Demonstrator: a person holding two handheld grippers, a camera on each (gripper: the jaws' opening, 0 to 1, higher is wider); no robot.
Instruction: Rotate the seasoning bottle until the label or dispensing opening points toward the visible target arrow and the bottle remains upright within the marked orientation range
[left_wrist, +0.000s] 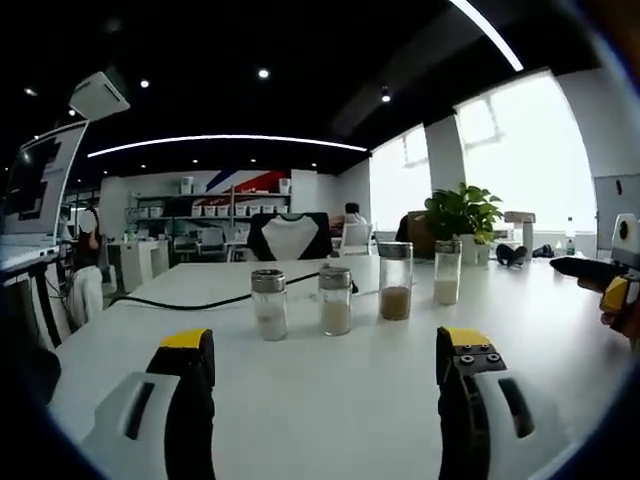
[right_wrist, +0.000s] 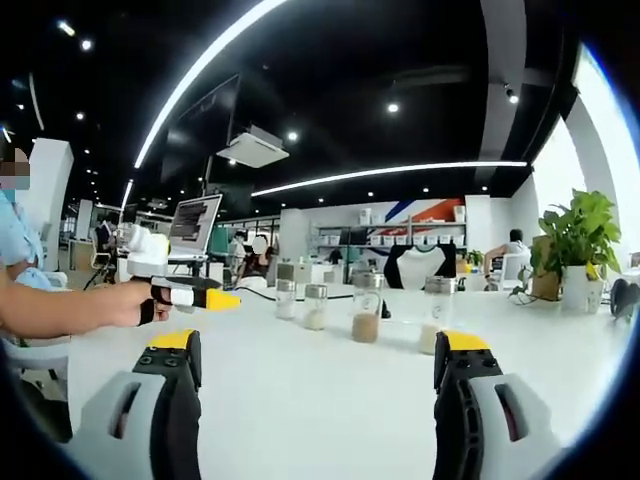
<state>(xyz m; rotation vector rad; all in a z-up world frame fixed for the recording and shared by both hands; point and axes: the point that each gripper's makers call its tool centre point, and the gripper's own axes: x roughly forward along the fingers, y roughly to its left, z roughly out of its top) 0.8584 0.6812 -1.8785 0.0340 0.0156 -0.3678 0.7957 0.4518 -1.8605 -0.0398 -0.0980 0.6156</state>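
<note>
Four glass seasoning bottles with metal lids stand upright in a row on the white table (left_wrist: 330, 400). In the left gripper view they are a white-filled bottle (left_wrist: 268, 306), a beige one (left_wrist: 335, 301), a taller brown one (left_wrist: 395, 281) and a pale one (left_wrist: 446, 272). My left gripper (left_wrist: 325, 345) is open, well short of the row, with nothing between its jaws. My right gripper (right_wrist: 318, 345) is open too, facing the same bottles (right_wrist: 366, 308) from farther back. The left gripper (right_wrist: 190, 295), held by a hand, enters the right gripper view from the left.
A black cable (left_wrist: 210, 301) runs across the table behind the bottles. A potted plant (left_wrist: 463, 212) stands at the far right of the table. A laptop (right_wrist: 195, 225) sits at the far left. Chairs, shelves and people are in the background.
</note>
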